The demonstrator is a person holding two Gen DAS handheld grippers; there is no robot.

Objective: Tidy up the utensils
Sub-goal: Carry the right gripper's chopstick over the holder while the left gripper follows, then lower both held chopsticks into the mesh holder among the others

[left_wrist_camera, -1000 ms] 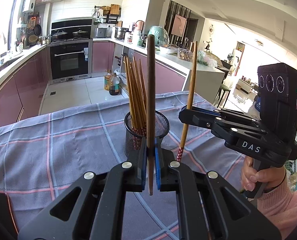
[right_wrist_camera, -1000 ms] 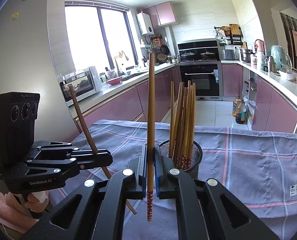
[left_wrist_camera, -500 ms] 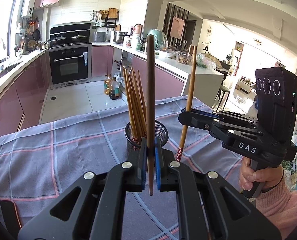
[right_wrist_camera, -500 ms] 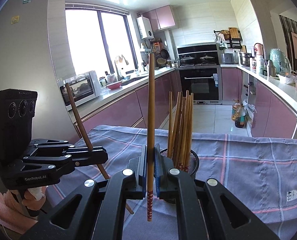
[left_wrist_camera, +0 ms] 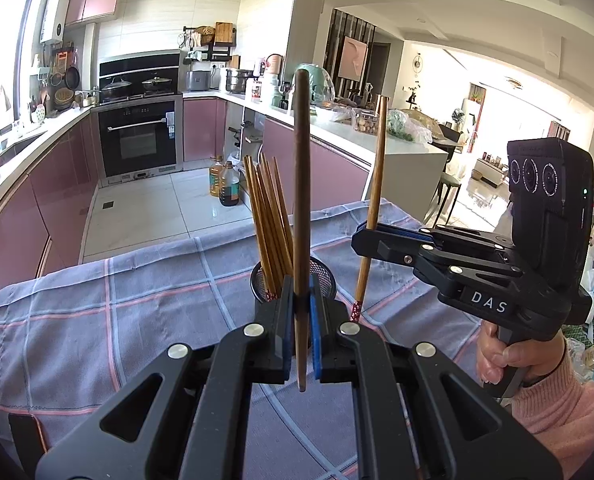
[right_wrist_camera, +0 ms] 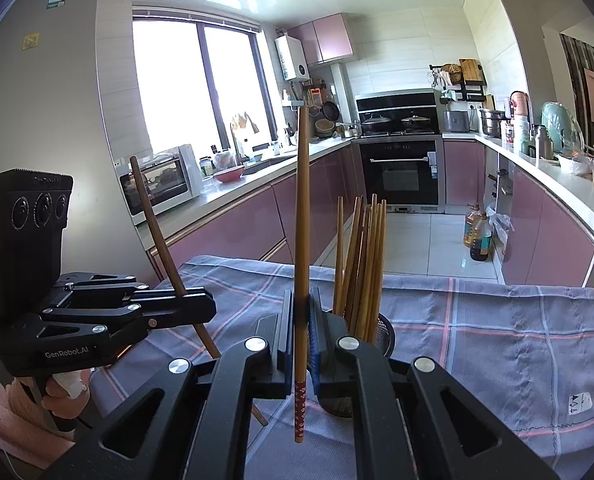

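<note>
On cloth mid-table: mesh cup [left_wrist_camera: 293, 280] already holds a chopstick bunch [left_wrist_camera: 267, 224] | my left gripper [left_wrist_camera: 302, 308] clenched on dark chopstick [left_wrist_camera: 301, 184] | right gripper [right_wrist_camera: 302, 320] clenched on light chopstick [right_wrist_camera: 302, 216], both near cup | left: drop these two in; I see no others loose.

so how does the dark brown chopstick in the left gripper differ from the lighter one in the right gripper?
Colour: the dark brown chopstick in the left gripper is plain dark wood; the lighter tan chopstick in the right gripper is paler.
Pattern: the tan one has a red patterned lower end; the dark one's lower end is bare.
Shared: each is clamped upright between shut jaws, above the checked cloth, outside the black mesh holder.
</note>
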